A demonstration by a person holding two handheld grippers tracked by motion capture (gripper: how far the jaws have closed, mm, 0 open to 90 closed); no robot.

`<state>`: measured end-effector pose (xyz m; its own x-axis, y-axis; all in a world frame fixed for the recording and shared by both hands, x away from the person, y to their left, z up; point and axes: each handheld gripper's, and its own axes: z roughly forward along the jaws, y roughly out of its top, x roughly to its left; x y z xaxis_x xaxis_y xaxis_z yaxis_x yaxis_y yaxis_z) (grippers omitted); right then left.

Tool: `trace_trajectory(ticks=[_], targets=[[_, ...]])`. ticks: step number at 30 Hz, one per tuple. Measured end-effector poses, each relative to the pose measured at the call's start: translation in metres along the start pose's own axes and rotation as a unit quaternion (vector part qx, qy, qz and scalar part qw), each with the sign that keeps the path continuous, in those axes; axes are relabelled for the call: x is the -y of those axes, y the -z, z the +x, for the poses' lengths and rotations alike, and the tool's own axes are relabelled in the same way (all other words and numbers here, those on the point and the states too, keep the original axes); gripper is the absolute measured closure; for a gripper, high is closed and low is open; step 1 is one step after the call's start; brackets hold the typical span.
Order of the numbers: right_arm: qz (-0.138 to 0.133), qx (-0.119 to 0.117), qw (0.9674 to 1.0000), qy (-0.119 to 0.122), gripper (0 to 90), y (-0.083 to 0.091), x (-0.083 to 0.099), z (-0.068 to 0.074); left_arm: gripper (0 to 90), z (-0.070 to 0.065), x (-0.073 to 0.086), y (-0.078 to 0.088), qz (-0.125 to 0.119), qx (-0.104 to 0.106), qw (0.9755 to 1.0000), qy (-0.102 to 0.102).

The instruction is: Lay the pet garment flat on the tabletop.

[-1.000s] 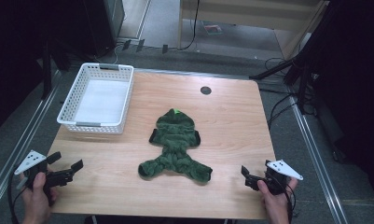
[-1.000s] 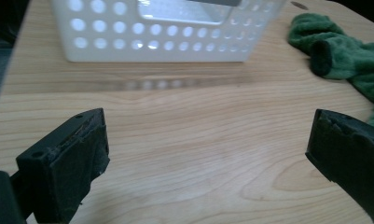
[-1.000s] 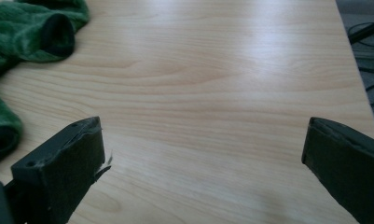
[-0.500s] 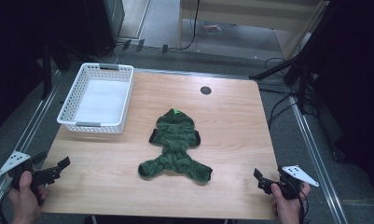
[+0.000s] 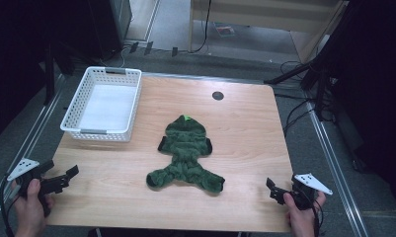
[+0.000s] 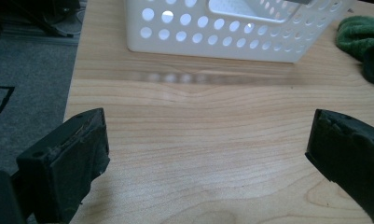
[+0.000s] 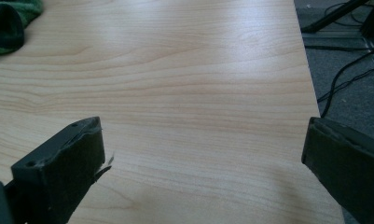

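Note:
A dark green fleece pet garment lies spread flat in the middle of the wooden table, hood toward the far side. My left gripper hovers open over the near left corner, well left of the garment. In the left gripper view its gripper has the jaws wide apart over bare wood, with the garment's edge at the upper right. My right gripper is open at the near right corner. In the right gripper view the jaws of the gripper hold nothing, and a bit of garment shows at the top left.
A white perforated basket, with nothing in it, stands at the far left of the table; its near wall faces my left gripper. A small dark round hole sits near the far edge. Cables trail on the floor to the right.
My left gripper drifted outward to the left, then came partly back over the corner. My right gripper slid slightly right toward the table's edge. Both stayed open; the garment did not move.

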<state>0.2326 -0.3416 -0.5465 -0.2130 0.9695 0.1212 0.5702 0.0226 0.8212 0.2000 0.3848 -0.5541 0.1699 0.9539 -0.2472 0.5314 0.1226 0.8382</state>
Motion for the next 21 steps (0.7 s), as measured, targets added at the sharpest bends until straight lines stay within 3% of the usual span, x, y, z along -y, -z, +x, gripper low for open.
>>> trace_trajectory(ticks=[21], targets=[[0.004,0.003,1.0000,0.008,0.0,-0.0012,0.0004,0.0019,0.0,-0.0010,-0.0011,-0.0027,0.011,0.005,0.9999,-0.004]])
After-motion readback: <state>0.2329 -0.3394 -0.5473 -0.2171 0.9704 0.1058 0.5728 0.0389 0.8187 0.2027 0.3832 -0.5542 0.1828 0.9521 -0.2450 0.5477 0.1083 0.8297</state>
